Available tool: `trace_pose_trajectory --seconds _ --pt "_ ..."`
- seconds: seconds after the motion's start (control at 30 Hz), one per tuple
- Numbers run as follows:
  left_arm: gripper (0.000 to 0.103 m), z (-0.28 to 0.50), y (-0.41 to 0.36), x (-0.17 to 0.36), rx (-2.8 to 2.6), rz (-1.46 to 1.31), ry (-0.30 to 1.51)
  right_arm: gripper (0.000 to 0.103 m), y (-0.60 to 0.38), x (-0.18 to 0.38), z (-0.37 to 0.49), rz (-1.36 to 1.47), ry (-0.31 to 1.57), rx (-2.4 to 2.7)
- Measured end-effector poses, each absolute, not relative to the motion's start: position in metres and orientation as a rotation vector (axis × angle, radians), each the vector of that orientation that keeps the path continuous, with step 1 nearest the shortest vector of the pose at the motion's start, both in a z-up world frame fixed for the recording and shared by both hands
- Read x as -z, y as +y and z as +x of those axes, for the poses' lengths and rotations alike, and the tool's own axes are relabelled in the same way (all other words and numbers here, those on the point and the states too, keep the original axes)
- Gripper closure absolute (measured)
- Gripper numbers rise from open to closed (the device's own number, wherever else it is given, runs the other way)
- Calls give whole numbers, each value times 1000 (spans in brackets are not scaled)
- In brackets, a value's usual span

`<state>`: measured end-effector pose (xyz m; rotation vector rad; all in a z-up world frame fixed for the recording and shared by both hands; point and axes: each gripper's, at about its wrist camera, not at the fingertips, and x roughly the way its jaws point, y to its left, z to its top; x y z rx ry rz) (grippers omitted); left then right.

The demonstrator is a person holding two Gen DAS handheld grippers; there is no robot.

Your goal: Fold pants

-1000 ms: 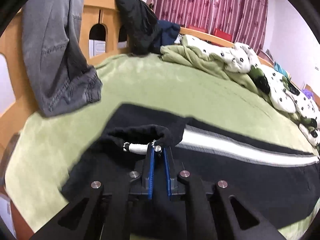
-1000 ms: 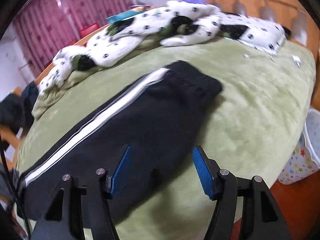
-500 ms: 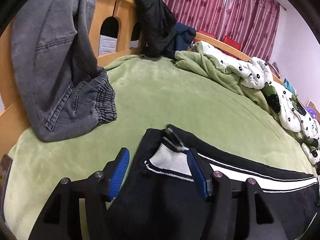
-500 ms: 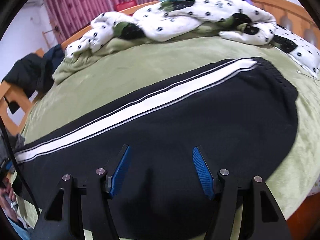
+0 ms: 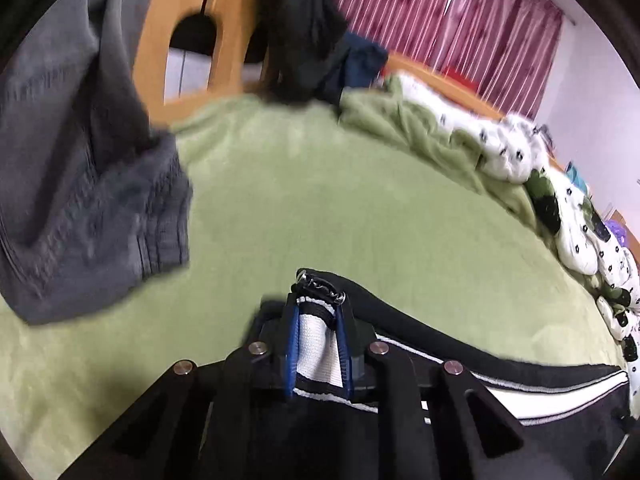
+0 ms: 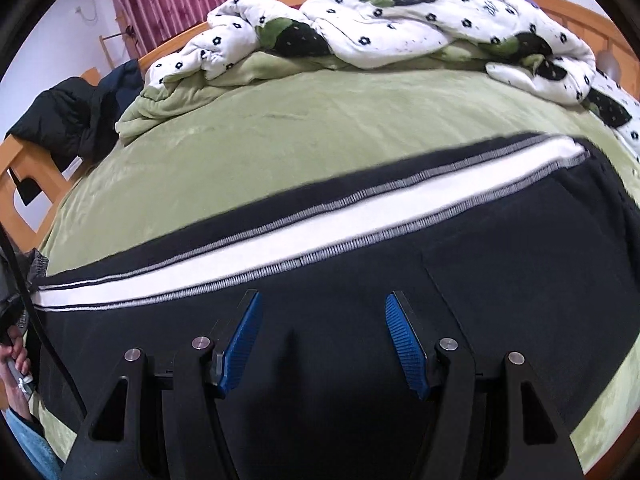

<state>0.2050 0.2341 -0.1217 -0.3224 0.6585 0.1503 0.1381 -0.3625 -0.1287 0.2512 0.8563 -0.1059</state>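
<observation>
The white stripe of the pants [image 5: 316, 344] is being clamped by the closing left gripper [image 5: 317, 350]; the right gripper [image 6: 323, 342] is held apart above black cloth. Both layers should be caught before lifting off the bed [image 6: 280, 128].

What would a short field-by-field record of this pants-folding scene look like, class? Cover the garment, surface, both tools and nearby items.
garment: black pants with white side stripe, lying flat
surface: green blanket on a bed
left tool: closing, the striped cuff between its pads
right tool: open above the pants, holding nothing
nearby: grey trousers over the wooden bed frame; spotted quilt heaped along the far side
</observation>
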Motion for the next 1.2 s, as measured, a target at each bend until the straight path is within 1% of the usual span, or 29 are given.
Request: trace_pose_trajectory --seconds 0.03,0.17,0.43,0.63,0.67,0.7,0.73,0.77,0.9,1.03,1.1,1.2 --pt "87 210 234 122 -158 -307 658 40 -362 125 142 235 850 103" --pt "87 231 239 152 -209 -338 774 40 -355 117 172 118 825 52" --pt "86 230 241 154 -195 -321 771 37 -338 135 247 -180 854 -167" --pt "86 232 241 154 -191 -323 772 37 -335 167 284 -245 1000 -319" --pt "86 232 242 155 -186 -331 773 39 -333 172 286 -276 1020 -341" --pt "86 232 243 156 -183 -338 773 48 -332 173 285 -288 1015 -358" --pt "86 232 244 156 -179 -346 773 61 -331 171 282 -285 1020 -397" --pt "86 232 245 156 -176 -351 771 94 -329 171 280 -293 1032 -417" --pt "86 228 243 154 -175 -340 756 99 -322 165 272 -362 995 -396" --pt "86 218 243 139 -152 -355 686 99 -334 140 266 -256 885 -389" --pt "86 222 244 139 -163 -350 683 99 -333 147 272 -246 885 -374" --pt "86 232 246 155 -187 -372 737 100 -329 169 280 -251 910 -350"
